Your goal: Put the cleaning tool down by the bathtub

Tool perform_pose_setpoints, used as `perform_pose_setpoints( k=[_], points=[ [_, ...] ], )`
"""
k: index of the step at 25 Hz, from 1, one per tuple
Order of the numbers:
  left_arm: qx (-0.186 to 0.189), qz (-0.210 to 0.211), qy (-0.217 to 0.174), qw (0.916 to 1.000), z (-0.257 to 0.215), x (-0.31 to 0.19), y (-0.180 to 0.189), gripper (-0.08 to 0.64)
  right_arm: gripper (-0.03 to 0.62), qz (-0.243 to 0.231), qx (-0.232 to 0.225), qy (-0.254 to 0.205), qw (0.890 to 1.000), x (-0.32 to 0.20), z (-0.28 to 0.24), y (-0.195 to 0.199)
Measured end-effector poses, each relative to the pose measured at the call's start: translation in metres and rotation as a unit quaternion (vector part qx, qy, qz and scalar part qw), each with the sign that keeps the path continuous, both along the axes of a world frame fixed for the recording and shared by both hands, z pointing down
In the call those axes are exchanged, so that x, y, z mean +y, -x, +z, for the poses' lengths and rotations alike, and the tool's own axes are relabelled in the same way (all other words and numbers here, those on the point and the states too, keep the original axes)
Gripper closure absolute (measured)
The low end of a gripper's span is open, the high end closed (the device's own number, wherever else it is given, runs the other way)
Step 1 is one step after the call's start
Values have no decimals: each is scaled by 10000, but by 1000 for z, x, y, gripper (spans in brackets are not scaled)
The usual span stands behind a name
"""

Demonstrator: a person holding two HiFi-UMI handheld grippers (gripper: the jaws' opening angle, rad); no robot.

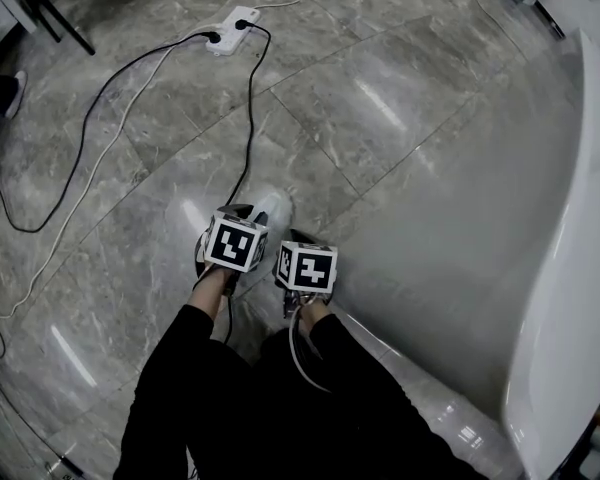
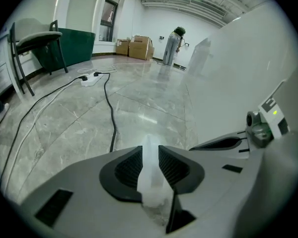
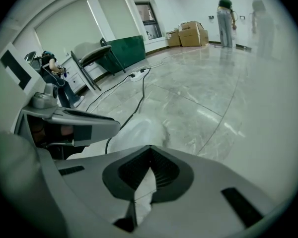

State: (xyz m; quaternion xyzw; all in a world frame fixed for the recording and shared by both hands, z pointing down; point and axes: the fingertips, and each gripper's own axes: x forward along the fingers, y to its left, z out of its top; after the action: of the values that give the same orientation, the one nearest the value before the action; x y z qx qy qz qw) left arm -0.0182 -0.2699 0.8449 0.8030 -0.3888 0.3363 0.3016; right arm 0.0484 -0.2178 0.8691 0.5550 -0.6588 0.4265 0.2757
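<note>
Head view: the left gripper [image 1: 232, 240] and right gripper [image 1: 306, 266] hold the white cleaning tool [image 1: 272, 208] low over the floor [image 1: 400, 118], with the bathtub [image 1: 570, 268] off to the right. Left gripper view: the jaws are clamped on it. Right gripper view: the jaws pinch its thin edge, so the next move is probably to lower it beside the tub and release.

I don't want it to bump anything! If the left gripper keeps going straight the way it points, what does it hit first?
Probably the grey floor, just right of the black cable. The left gripper, shut on a white tool, points low; depth is hard to judge.
</note>
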Motion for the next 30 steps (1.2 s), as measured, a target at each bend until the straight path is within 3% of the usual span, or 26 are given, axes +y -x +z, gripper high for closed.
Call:
perform_pose_setpoints(
  k=[6,14,30],
  points=[
    [277,-196,-164,9993,-19,-2,9,458,592,-17,2,-29,10000,5,-1,3],
    [262,-271,-280,9989,-22,-2,18,551,592,-96,-38,-23,9999,8,0,10],
    [198,-290,-289,9990,-22,1,19,552,592,-427,-31,-35,9991,15,3,21]
  ],
)
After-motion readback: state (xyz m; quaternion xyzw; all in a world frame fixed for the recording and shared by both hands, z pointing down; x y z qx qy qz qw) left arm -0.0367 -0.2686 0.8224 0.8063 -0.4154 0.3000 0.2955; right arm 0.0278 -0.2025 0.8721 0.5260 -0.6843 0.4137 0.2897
